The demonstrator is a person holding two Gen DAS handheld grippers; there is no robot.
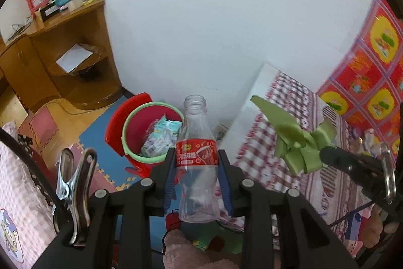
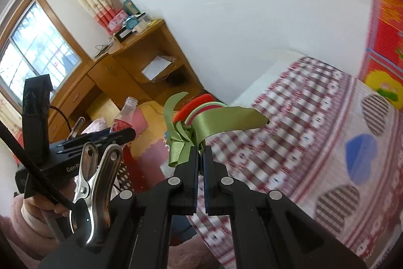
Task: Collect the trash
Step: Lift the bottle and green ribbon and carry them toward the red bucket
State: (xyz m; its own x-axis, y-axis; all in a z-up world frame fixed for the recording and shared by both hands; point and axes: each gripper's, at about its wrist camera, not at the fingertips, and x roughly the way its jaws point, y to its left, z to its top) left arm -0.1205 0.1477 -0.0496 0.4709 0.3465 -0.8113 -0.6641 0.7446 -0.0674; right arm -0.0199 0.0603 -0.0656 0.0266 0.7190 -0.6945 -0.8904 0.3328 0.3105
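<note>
My left gripper [image 1: 197, 155] is shut on an empty clear plastic bottle [image 1: 197, 163] with a red label, held upright in the air. Just beyond it on the floor stands a red bin [image 1: 133, 135] with a green rim, holding crumpled wrappers [image 1: 161, 135]. My right gripper [image 2: 200, 150] is shut on a green ribbon bow [image 2: 201, 125], held above the bed edge. In the left wrist view the right gripper [image 1: 325, 155] and the bow [image 1: 294, 140] are at the right. In the right wrist view the bottle [image 2: 123, 115] and the bin [image 2: 201, 105] lie behind the bow.
A bed with a red-checked sheet [image 1: 282, 117] fills the right side. A wooden desk with shelves [image 1: 63, 54] stands at the back left against the white wall. Foam mats [image 1: 100, 125] cover the floor around the bin. A window [image 2: 37, 52] is at the left.
</note>
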